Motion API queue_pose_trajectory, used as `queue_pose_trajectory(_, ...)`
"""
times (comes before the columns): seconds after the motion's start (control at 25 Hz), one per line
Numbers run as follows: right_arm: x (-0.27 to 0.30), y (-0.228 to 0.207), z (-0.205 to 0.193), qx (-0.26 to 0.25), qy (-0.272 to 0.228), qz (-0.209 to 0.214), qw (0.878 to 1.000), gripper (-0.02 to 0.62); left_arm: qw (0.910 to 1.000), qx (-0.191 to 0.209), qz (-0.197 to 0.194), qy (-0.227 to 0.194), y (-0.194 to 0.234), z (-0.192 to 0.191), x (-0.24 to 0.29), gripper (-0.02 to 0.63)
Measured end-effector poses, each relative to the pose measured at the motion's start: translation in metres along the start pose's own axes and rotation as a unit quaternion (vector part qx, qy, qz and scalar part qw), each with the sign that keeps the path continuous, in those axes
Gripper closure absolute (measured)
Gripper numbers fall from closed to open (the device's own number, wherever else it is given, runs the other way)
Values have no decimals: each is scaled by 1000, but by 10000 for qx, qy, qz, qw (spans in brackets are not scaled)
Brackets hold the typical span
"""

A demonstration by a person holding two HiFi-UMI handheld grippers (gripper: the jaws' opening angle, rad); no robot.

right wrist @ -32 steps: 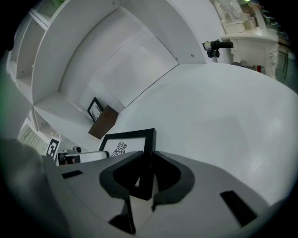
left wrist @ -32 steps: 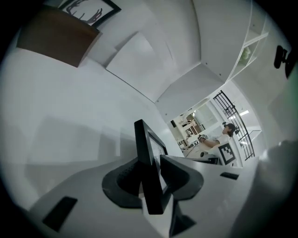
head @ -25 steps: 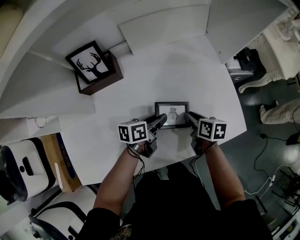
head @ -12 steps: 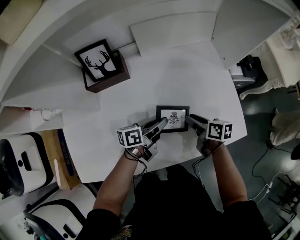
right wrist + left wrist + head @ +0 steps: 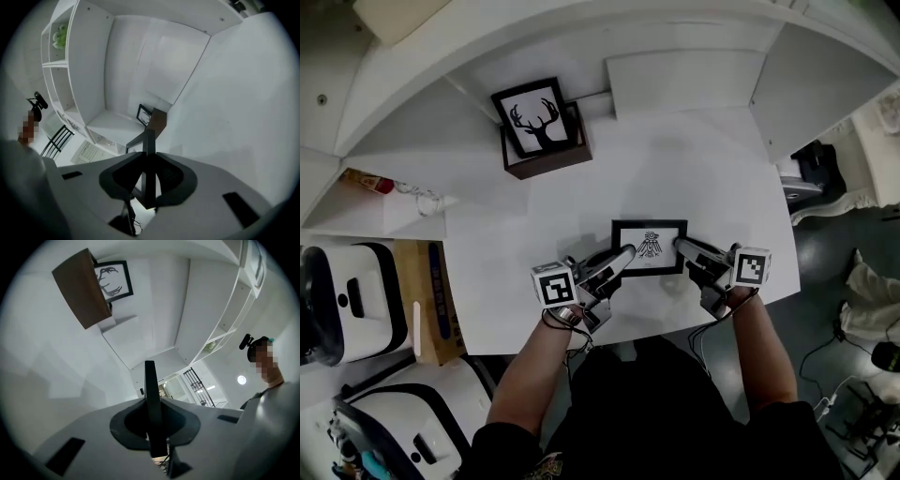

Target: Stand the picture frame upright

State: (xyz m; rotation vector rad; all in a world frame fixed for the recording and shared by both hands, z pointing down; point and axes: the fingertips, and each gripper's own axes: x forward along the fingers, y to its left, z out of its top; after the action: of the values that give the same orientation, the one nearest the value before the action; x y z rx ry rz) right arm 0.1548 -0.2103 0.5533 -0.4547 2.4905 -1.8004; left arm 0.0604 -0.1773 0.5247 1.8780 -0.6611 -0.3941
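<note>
Desk (image 5: 694,169), frame (image 5: 649,247) in L-grip (image 5: 625,252), in closing R-grip (image 5: 681,245)

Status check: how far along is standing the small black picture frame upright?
Done: the left gripper is clamped on the left edge of the small black picture frame. In hand: the right gripper has the right edge between its jaws, which are closing but not yet pressing. Left: the frame's face shows from above on the white table, so it seems not upright; tipping up and releasing remain.
</note>
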Motion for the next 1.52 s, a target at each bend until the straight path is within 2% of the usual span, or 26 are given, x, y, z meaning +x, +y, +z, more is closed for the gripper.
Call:
queue_pose_trajectory(0.16, 21, 19, 0, -481, 488, 138, 9976, 522, 9997, 146, 17, -170, -7, 13, -23, 571)
queue_pose_trajectory(0.44, 56, 59, -12, -1448, 1260, 430, 9805, 523, 9949, 867, 514, 52, -24, 16, -67, 568)
queue_pose_trajectory(0.6, 76, 81, -27, -1984, 1598, 659, 9647, 525, 9878, 1286, 878, 94, -32, 21, -96, 557)
queue_pose_trajectory(0.8, 100, 107, -38, -2400, 1726, 794, 9520, 528, 9710, 1896, 1456, 33, -35, 33, -128, 524)
queue_pose_trajectory(0.88, 107, 117, -43, -2595, 1750, 868, 9458, 528, 9617, 2137, 1718, 38, -37, 35, -140, 512)
queue_pose_trajectory(1.0, 115, 130, -50, -3015, 1819, 930, 9313, 528, 9419, 2564, 2164, 180, -38, 36, -156, 483)
queue_pose_trajectory(1.16, 127, 147, -57, -3356, 1764, 1040, 9195, 528, 9232, 2809, 2622, 61, -43, 44, -175, 469)
queue_pose_trajectory(1.44, 150, 168, -71, -4126, 1668, 1227, 8871, 529, 8704, 3427, 3535, 99, -41, 60, -209, 428)
queue_pose_trajectory(1.52, 158, 171, -75, -4297, 1621, 1215, 8799, 529, 8598, 3497, 3720, 61, -39, 64, -219, 423)
